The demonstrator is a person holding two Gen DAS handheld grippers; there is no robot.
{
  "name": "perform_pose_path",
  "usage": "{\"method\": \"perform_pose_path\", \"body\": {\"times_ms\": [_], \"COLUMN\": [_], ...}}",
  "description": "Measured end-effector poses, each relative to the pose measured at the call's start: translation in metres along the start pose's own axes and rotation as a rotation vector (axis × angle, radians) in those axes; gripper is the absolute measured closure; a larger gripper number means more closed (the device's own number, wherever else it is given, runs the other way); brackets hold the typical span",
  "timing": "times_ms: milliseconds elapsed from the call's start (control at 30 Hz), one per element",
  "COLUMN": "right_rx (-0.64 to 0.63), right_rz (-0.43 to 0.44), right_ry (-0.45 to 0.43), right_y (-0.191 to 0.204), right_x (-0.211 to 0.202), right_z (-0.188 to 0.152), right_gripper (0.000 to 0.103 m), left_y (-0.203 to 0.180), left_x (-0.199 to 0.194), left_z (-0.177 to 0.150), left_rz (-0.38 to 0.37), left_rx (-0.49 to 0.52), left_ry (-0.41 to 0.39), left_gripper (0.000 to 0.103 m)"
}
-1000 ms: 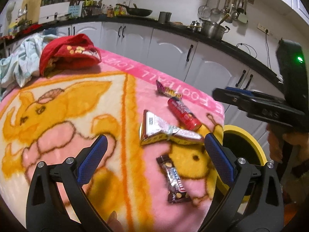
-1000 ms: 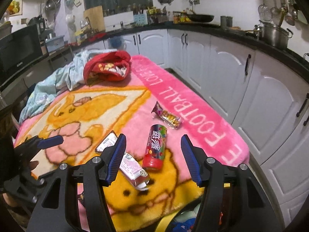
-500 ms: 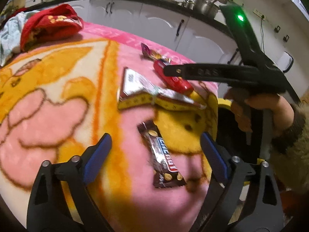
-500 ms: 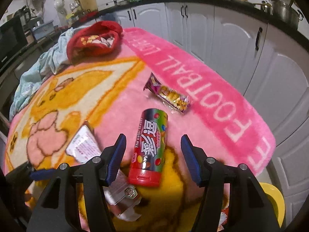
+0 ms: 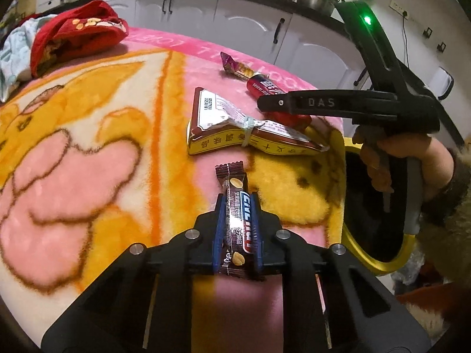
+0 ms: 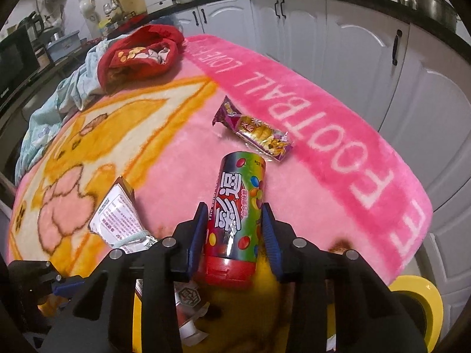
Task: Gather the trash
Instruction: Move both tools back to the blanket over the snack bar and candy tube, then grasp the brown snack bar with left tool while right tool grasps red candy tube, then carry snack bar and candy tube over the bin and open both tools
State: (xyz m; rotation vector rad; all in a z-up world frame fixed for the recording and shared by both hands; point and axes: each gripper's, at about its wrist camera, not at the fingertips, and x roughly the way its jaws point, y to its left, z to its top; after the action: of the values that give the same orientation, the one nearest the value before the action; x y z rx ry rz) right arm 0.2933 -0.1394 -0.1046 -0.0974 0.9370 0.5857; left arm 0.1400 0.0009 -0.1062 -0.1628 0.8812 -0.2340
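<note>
My left gripper (image 5: 236, 229) is shut on a brown chocolate bar wrapper (image 5: 235, 206) lying on the pink and yellow blanket (image 5: 88, 153). My right gripper (image 6: 234, 232) is shut on a red candy tube (image 6: 235, 214) with coloured sweets printed on it; the tube also shows in the left wrist view (image 5: 265, 88), under the right gripper's body (image 5: 338, 106). A tied brown and yellow packet (image 5: 235, 123) lies between them, also in the right wrist view (image 6: 117, 217). A purple snack wrapper (image 6: 253, 129) lies beyond the tube.
A yellow-rimmed bin (image 5: 379, 206) stands off the blanket's right edge, also in the right wrist view (image 6: 418, 297). A red cloth item (image 5: 76, 32) and light blue cloth (image 6: 59, 103) lie at the far side. White cabinets (image 6: 353, 53) line the back.
Both grippers have moved down and closed: the left on the chocolate bar wrapper, the right on the candy tube. Both were open half a second ago.
</note>
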Motion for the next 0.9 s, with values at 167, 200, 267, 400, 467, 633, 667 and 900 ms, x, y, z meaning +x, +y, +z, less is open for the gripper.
{"method": "perform_pose_path", "body": {"times_ms": [167,200,267,400,467,633,667,900], "right_rx": [0.019,0.022,0.023,0.033,0.036,0.039,0.039,0.053], "right_rz": [-0.003,-0.004,-0.007,-0.008,-0.007,-0.01,-0.01,-0.041], "right_ry": [-0.049,-0.059,-0.075,-0.115,-0.132,-0.183,-0.193,-0.246], "right_y": [-0.006,-0.007,-0.01,-0.016,-0.018,-0.023,-0.024,-0.038], "right_x": [-0.017,-0.022,-0.032,-0.056,-0.067,-0.099,-0.107,-0.145], "right_z": [0.0,0.0,-0.001,-0.006,-0.01,-0.02,-0.023,-0.042], "right_gripper": [0.069,0.069,0.069,0.069,0.069,0.069,0.069,0.069], "left_y": [0.004,0.002,-0.001,-0.011,-0.015,-0.028,-0.031,-0.061], "left_x": [-0.004,-0.008,-0.014,-0.028,-0.033,-0.042,-0.043,-0.046], "left_z": [0.004,0.007,0.01,0.022,0.027,0.039,0.041,0.055], "left_rz": [-0.018,-0.018,-0.019,-0.018,-0.017,-0.022,-0.024,-0.05], "left_rx": [-0.016,-0.012,-0.004,0.019,0.026,0.051,0.057,0.105], "left_ry": [-0.016,-0.029,-0.05,-0.1,-0.119,-0.158,-0.166,-0.203], "left_gripper": [0.095,0.095,0.095,0.095,0.095,0.095,0.095,0.095]}}
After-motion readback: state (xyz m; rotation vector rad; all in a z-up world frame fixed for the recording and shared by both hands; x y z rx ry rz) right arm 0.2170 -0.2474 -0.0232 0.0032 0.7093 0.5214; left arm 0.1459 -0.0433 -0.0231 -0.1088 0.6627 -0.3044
